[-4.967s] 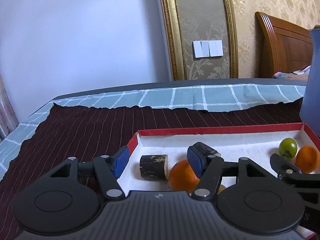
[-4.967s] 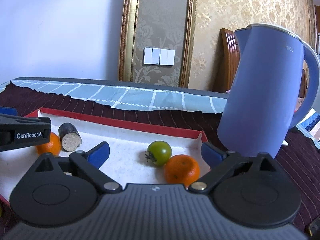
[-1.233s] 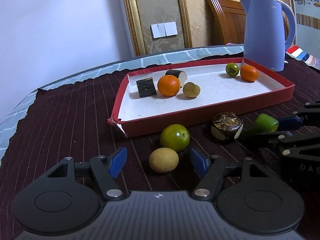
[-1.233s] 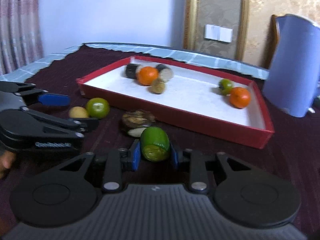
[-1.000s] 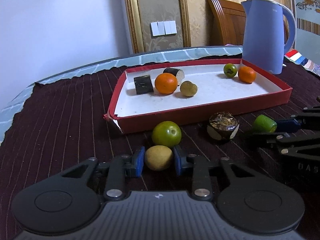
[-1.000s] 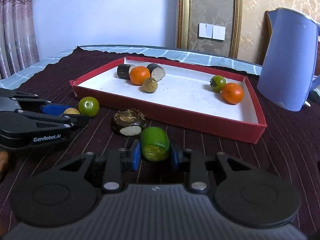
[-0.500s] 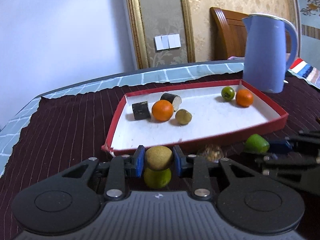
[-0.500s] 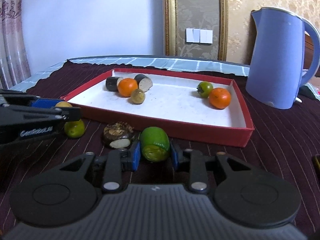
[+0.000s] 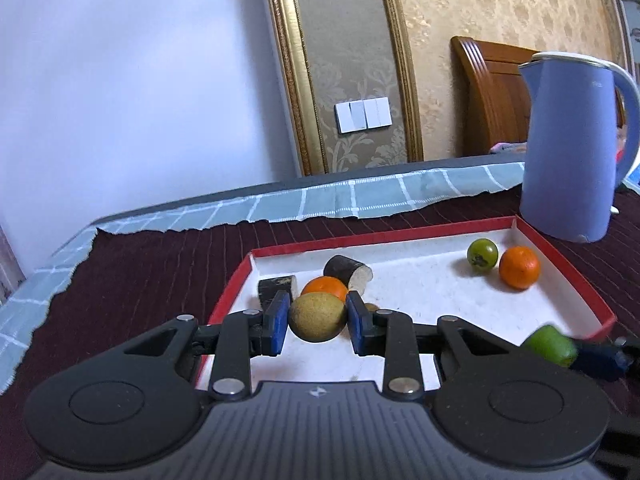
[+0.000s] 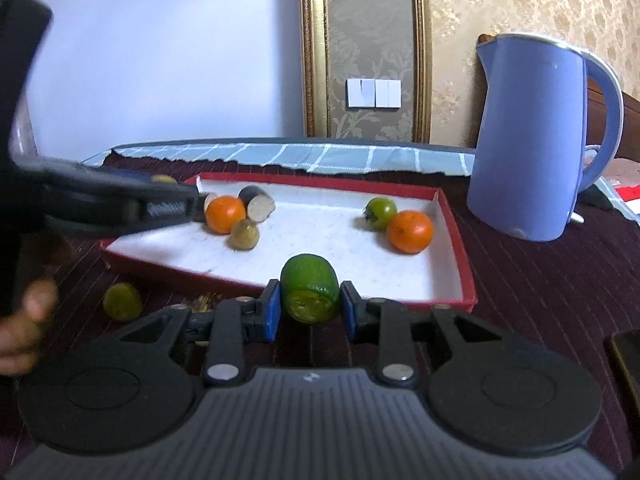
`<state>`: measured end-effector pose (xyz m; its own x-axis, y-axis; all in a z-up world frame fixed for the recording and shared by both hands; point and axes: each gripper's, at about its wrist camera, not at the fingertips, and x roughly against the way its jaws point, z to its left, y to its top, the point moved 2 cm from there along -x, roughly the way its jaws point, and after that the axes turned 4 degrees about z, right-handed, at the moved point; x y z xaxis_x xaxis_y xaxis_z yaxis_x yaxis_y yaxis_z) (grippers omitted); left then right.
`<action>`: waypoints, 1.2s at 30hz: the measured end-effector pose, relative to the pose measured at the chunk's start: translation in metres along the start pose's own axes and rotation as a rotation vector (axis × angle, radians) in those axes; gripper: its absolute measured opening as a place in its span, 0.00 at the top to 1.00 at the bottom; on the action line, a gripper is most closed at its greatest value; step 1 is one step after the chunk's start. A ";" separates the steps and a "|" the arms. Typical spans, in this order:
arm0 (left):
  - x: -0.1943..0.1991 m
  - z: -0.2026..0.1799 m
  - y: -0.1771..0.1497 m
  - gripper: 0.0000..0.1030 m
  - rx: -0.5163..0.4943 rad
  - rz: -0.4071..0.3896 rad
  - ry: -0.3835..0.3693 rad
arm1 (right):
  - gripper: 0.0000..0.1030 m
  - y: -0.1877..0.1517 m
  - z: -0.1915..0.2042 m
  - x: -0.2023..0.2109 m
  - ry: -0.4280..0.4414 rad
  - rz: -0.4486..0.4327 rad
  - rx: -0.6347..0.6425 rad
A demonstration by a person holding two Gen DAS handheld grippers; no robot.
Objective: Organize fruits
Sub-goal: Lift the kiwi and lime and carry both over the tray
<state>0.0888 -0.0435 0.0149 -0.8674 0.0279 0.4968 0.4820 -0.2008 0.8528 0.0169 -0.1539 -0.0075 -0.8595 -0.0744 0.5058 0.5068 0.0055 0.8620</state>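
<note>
Lower centre, each view: our left gripper (image 9: 317, 323) clamps a brown round fruit (image 9: 317, 318), right gripper (image 10: 308, 311) a cut green fruit (image 10: 309, 294); only the right view shows a green fruit (image 10: 122, 301) outside the red tray (image 10: 456, 240).

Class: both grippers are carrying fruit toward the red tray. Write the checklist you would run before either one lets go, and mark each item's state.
1. Left gripper clamped on round tan-brown fruit: ok.
2. Right gripper clamped on cut green fruit piece: ok.
3. Tan fruit over the red-walled white tray: ok.
4. Green piece past the tray's near wall: cannot tell.
5. Bare tray floor for both: ok.
6. Blue plastic kettle outside the tray: ok.
</note>
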 end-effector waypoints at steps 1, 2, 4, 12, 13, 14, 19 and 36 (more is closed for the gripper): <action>-0.004 -0.001 0.000 0.71 0.013 0.002 -0.003 | 0.72 0.005 -0.002 0.000 -0.002 -0.011 -0.002; -0.007 -0.001 0.000 0.71 0.023 0.000 -0.003 | 0.72 0.010 -0.004 0.000 -0.003 -0.023 -0.007; -0.011 -0.002 -0.003 0.71 0.027 -0.012 0.009 | 0.72 0.019 -0.008 -0.001 -0.008 -0.045 -0.015; -0.022 0.003 -0.009 0.71 0.033 -0.008 0.028 | 0.72 0.034 -0.024 -0.029 -0.026 -0.077 -0.101; -0.023 0.004 -0.009 0.71 0.034 -0.007 0.032 | 0.72 0.033 -0.024 -0.032 -0.029 -0.074 -0.107; -0.024 0.005 -0.009 0.71 0.037 -0.003 0.034 | 0.72 0.031 -0.025 -0.035 -0.031 -0.073 -0.112; -0.025 0.005 -0.010 0.71 0.029 -0.002 0.043 | 0.72 0.020 -0.030 -0.044 -0.021 -0.072 -0.140; -0.021 0.003 0.008 0.71 0.034 0.021 0.007 | 0.72 0.055 -0.015 -0.023 -0.073 -0.094 -0.003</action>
<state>0.1110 -0.0432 0.0120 -0.8579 0.0172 0.5136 0.5039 -0.1683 0.8472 0.0653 -0.1672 0.0274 -0.9057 -0.0019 0.4240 0.4240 -0.0013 0.9057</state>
